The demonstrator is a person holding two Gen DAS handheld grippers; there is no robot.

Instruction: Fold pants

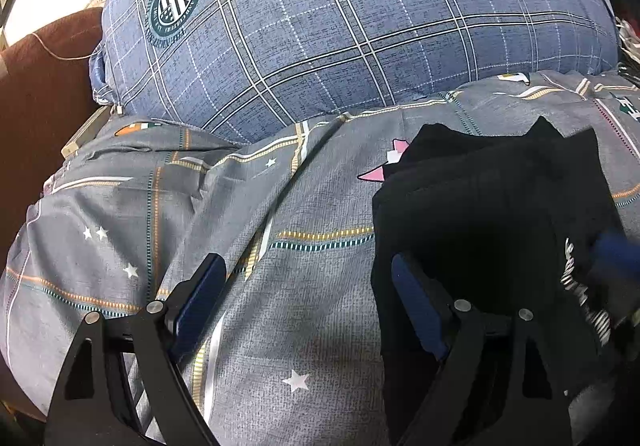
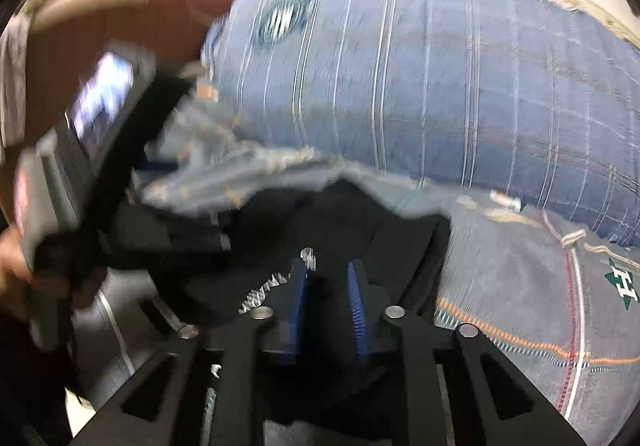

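Note:
Black pants [image 1: 488,206] lie bunched on the right of a grey patterned bedsheet [image 1: 160,214], with white striped print showing near their right edge. My left gripper [image 1: 306,262] stands wide open just above the sheet; its right finger [image 1: 416,310] is at the pants' left edge and its left finger is over bare sheet. Nothing is pinched between them. In the blurred right wrist view, my right gripper [image 2: 327,278] has its blue pads close together on a fold of the black pants [image 2: 360,214].
A big blue plaid pillow [image 1: 340,26] fills the back of the bed, also in the right wrist view [image 2: 440,86]. Brown upholstery [image 1: 40,94] borders the left side. A person's hand [image 2: 16,270] holds the other device at the left of the right wrist view.

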